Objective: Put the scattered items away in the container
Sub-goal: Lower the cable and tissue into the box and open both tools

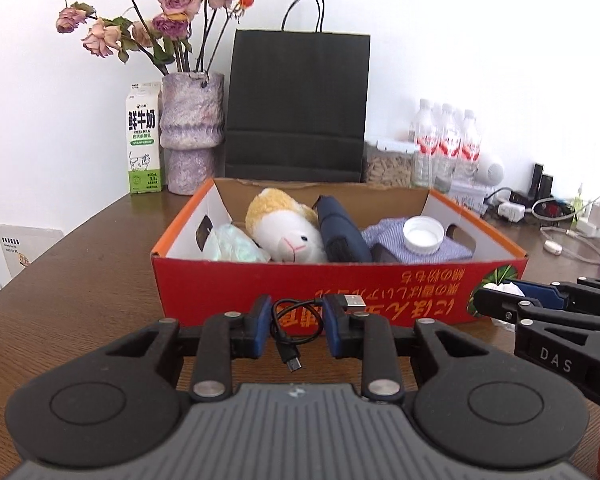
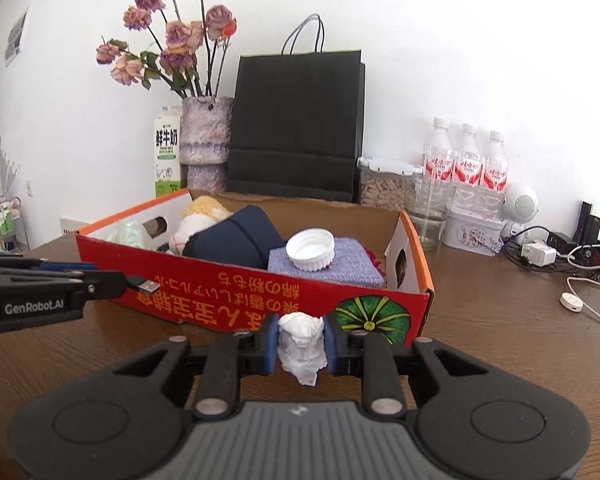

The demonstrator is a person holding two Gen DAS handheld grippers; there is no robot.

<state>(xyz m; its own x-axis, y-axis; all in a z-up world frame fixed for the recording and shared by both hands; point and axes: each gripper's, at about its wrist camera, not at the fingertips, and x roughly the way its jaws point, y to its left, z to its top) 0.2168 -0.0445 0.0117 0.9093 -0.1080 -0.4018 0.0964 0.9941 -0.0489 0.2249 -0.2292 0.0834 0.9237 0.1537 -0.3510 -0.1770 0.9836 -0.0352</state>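
On the brown table (image 1: 80,272) the red cardboard box (image 1: 300,280) stands open in front of a black paper bag (image 1: 298,104). Left to right inside it lie a pale crumpled wad (image 1: 236,246), a plush sheep (image 1: 288,232), a navy pouch (image 1: 340,234), and a lilac cloth (image 1: 420,250) with a white bottle cap (image 1: 424,234) resting on top. Just short of the box's near wall, the left gripper (image 1: 296,330) is closed narrowly on a coiled black USB cable (image 1: 296,320), plugs poking out either side. Further right, the right gripper (image 2: 300,342) pinches a crumpled white tissue (image 2: 302,346) between its blue pads (image 2: 270,344), also outside the box near its front right corner.
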